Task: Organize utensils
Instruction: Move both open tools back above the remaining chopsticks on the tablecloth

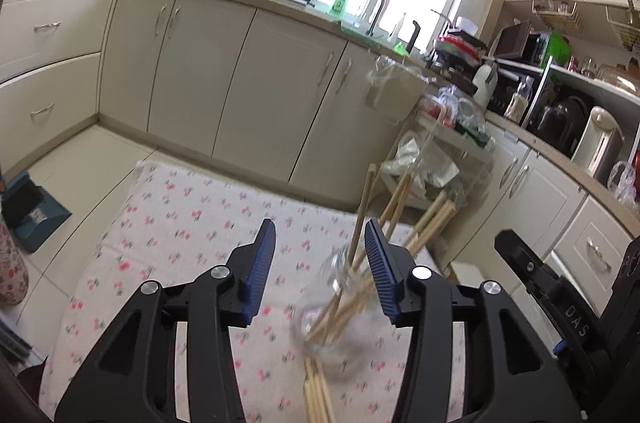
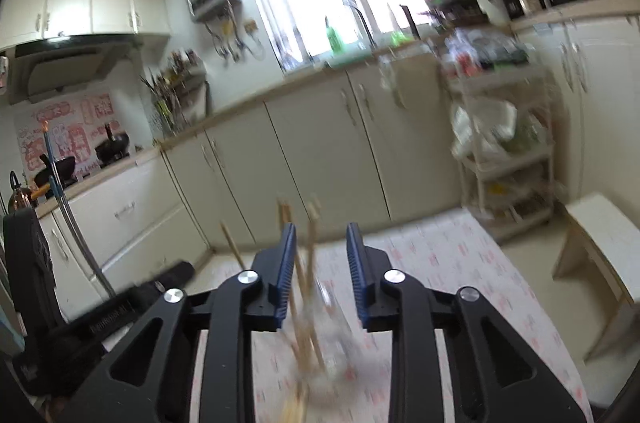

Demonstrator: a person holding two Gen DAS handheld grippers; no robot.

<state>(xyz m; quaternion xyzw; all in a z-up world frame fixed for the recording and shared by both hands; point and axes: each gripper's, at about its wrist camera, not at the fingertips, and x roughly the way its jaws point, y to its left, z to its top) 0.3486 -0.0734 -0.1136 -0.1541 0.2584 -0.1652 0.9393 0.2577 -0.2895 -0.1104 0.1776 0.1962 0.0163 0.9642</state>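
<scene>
My left black gripper with blue ribbed pads [image 1: 320, 263] stands wide apart and holds nothing. Just ahead, a clear glass jar [image 1: 340, 319] sits on the white floral tablecloth [image 1: 180, 223], with pale wooden chopsticks [image 1: 400, 199] leaning inside it and a few more chopsticks [image 1: 316, 395] lying flat beside its base. My right gripper [image 2: 320, 263] is also spread, empty, above the blurred jar.

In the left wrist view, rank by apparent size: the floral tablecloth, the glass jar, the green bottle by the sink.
1. Floral tablecloth, by far the largest.
2. Glass jar holding chopsticks.
3. Green bottle, smallest, though it stands much farther away, so its true size is unsure.
</scene>
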